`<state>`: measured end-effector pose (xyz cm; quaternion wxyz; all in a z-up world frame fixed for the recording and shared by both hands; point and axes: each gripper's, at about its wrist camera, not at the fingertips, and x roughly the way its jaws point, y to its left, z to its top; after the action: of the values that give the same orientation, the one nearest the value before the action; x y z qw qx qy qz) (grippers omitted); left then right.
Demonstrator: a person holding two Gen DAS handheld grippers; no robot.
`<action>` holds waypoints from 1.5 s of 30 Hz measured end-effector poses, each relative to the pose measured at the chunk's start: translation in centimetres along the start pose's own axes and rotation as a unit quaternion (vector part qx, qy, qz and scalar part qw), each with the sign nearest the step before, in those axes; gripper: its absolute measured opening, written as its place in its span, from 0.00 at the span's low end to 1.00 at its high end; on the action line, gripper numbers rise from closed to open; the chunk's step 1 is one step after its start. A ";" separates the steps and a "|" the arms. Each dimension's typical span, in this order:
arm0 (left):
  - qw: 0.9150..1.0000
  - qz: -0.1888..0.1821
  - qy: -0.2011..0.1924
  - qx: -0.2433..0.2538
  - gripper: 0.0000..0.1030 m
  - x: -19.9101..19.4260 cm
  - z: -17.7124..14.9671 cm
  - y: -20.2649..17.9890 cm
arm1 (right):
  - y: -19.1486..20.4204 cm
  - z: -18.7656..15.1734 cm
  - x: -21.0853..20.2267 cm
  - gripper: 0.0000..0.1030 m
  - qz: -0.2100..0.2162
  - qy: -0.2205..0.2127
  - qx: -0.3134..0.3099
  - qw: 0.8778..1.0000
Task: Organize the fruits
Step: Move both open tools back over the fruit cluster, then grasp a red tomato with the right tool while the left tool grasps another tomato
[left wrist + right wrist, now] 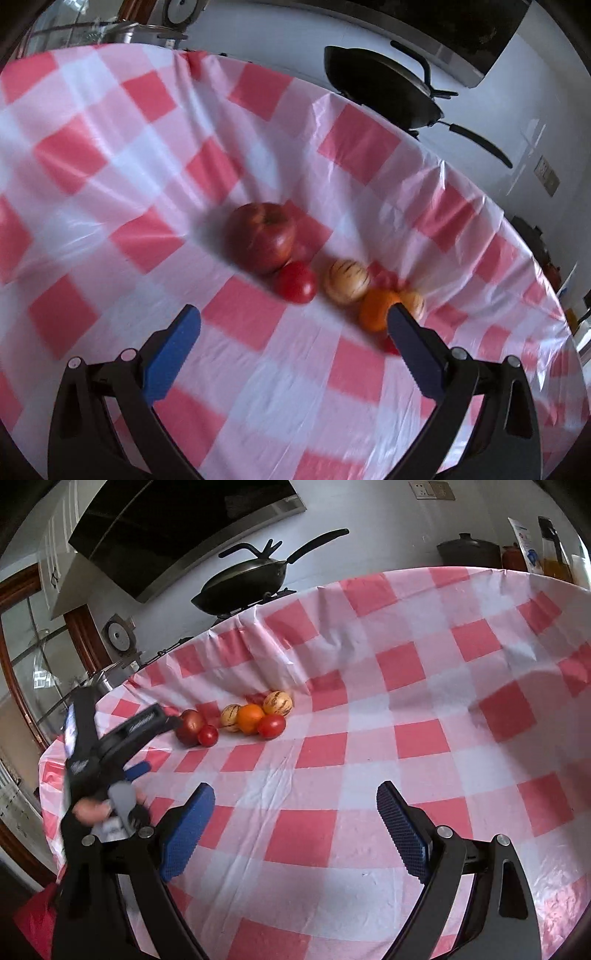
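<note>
Six fruits clustered on red-and-white checked tablecloth near its far edge: dark red apple, small tomato touching it, striped yellow melon, orange, second striped melon, larger tomato.

Right wrist view: whole cluster unobstructed, plus left gripper at left, a hand on its grip. Left view blurred; larger tomato mostly hidden behind a finger.

Left gripper wide open, empty, fruit just ahead. Right gripper wide open, empty, well short of fruit.
</note>
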<state>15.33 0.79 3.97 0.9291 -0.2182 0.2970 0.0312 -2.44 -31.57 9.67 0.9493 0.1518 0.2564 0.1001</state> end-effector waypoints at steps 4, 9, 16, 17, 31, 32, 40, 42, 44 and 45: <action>0.999 0.007 -0.012 0.043 0.98 0.4 -0.1 0.3 | 0.8 0.4 1.2 0.84 0.003 0.008 -0.002 1.000; 0.999 -0.008 0.027 -0.021 0.98 1.2 0.4 3.1 | 3.9 2.3 8.0 0.84 -0.036 0.060 -0.076 0.995; 0.999 -0.001 0.051 -0.012 0.98 1.8 0.2 3.3 | 6.6 4.6 17.7 0.75 -0.047 0.138 -0.107 0.984; 0.998 0.000 0.054 -0.015 0.98 1.9 0.3 3.4 | 6.8 5.0 18.5 0.75 -0.050 0.142 -0.113 0.982; 0.998 0.005 0.064 -0.018 0.98 2.3 0.2 3.5 | 7.3 6.8 23.1 0.48 -0.051 0.173 -0.154 0.972; 0.998 0.005 0.064 -0.018 0.98 2.3 0.1 3.4 | 7.3 6.7 23.0 0.44 -0.051 0.172 -0.156 0.971; 0.998 0.005 0.066 -0.008 0.98 2.4 0.2 3.1 | 6.2 5.0 17.4 0.39 -0.035 0.116 -0.074 0.990; 0.998 0.004 0.065 -0.002 0.98 2.3 0.2 2.9 | 5.3 4.6 16.1 0.39 -0.031 0.101 -0.040 0.994; 0.998 0.005 0.062 0.009 0.98 2.2 0.1 2.6 | 4.0 4.5 15.3 0.39 -0.027 0.085 -0.002 0.996; 0.998 0.006 0.061 0.015 0.98 2.2 0.0 2.3 | 3.4 4.4 14.9 0.39 -0.024 0.079 0.016 0.996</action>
<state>16.73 2.77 1.85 0.9123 -0.2035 0.3549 0.0190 12.08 -25.46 7.69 0.9256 0.1525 0.3358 0.0850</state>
